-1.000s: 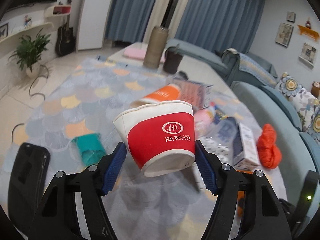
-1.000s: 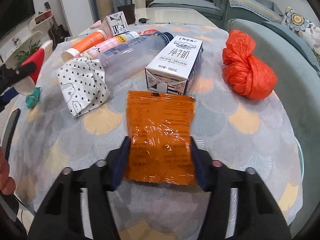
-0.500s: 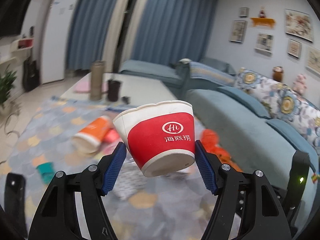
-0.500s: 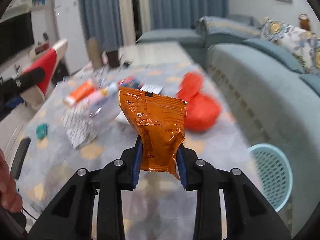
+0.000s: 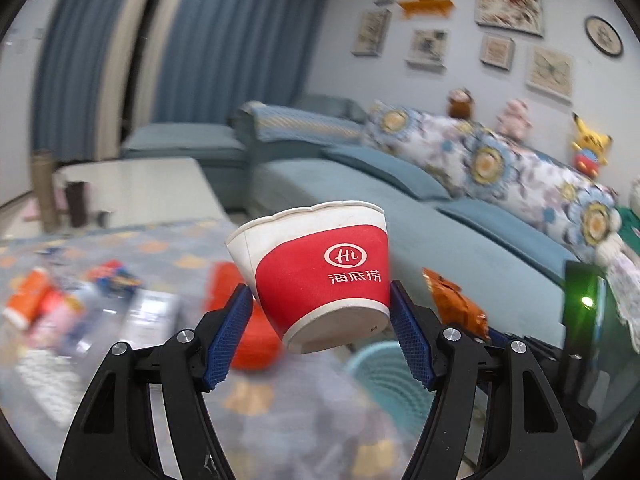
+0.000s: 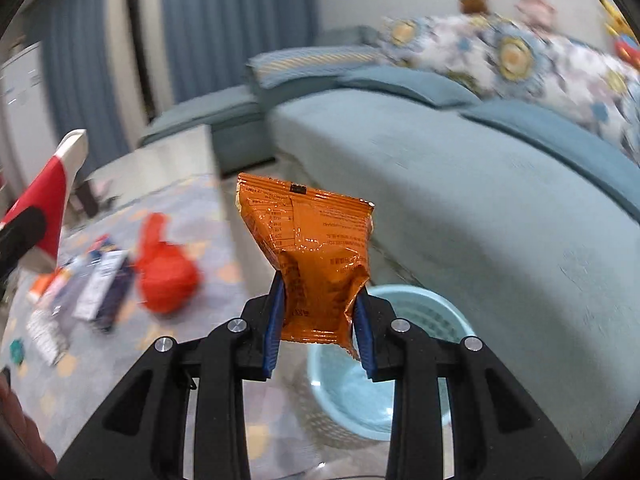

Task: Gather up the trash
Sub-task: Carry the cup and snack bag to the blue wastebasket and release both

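My left gripper [image 5: 320, 332] is shut on a red and white paper cup [image 5: 320, 272], held in the air over the table's right end. My right gripper [image 6: 318, 328] is shut on a crumpled orange snack packet [image 6: 312, 256], held above a light blue basket [image 6: 420, 316] on the floor beside the table. The basket also shows in the left wrist view [image 5: 392, 376], low and right of the cup. The packet [image 5: 456, 304] and the cup [image 6: 52, 200] each show in the other view.
A red plastic bag [image 6: 168, 276], cartons and bottles [image 6: 100, 288] lie on the patterned tablecloth [image 6: 192, 352] to the left. A teal sofa [image 6: 480, 200] runs along the right, close behind the basket. Everything is motion-blurred.
Both grippers have swung right, away from the table's middle toward the sofa. The basket has come under the right gripper and into the left wrist view. Both grips are unchanged.
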`<state>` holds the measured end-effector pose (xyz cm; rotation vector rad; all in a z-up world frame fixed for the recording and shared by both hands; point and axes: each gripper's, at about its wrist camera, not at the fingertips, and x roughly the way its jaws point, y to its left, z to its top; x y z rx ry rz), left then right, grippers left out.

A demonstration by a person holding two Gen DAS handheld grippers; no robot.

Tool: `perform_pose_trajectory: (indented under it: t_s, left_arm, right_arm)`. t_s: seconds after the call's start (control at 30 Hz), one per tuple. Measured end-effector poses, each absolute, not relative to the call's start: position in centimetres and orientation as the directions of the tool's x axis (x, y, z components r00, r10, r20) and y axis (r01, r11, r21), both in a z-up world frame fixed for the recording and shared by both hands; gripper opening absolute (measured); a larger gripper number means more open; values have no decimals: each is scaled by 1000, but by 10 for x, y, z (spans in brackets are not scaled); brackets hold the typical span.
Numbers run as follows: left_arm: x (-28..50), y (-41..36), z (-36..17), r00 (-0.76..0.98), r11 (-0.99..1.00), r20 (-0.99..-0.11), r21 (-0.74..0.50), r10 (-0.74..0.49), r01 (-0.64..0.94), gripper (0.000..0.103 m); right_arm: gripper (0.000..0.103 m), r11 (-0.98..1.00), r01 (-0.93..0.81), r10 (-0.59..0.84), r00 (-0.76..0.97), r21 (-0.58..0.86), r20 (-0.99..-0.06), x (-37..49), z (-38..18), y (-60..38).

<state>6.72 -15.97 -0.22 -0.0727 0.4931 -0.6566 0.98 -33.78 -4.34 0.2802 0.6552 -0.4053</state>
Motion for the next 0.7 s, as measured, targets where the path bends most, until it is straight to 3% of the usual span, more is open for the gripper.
perform_pose_trajectory:
  t_s: [0.43,0.7]
  left_arm:
    - [109,-281,-100,327,661,-645,-381,-691,646,67]
    - [119,-307,-141,237,657,-703,-415,-671,629,69]
  right_arm:
    - [32,747,642,-190,455,173,-870,16,-156,-433]
    - [40,690,695,-133,398,204,-908,6,-177,-454]
